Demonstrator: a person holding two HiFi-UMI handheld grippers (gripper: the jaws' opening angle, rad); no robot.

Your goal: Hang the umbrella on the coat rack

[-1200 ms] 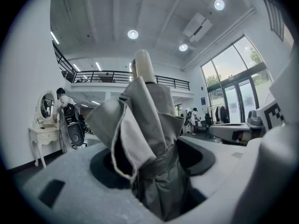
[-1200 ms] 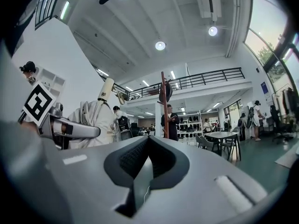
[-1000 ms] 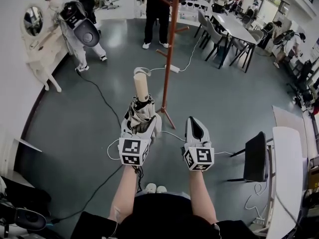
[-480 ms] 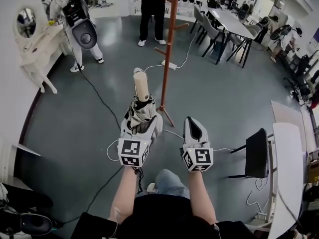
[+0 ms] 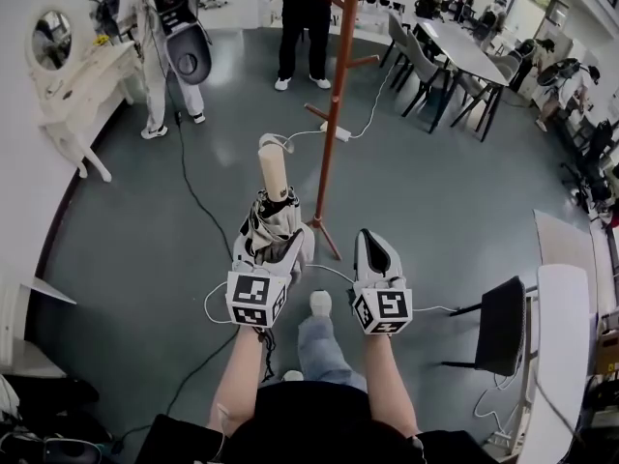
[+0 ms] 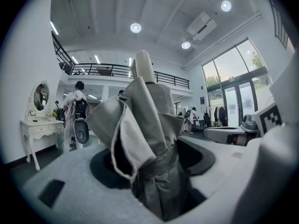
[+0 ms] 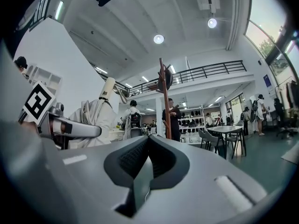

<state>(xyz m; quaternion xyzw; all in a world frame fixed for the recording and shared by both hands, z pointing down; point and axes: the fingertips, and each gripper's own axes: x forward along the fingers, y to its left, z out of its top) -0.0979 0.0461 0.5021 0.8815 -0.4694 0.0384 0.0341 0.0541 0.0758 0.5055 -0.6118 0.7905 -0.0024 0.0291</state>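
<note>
Centre: left gripper clamps a folded grey fabric umbrella; right gripper jaws meet, empty; red-brown pole coat rack above.

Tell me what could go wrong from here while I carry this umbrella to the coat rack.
The left tool grips the umbrella by its loose folded fabric, so it might slide out. A power strip lies on the floor by the coat rack, so your foot could catch on it.
</note>
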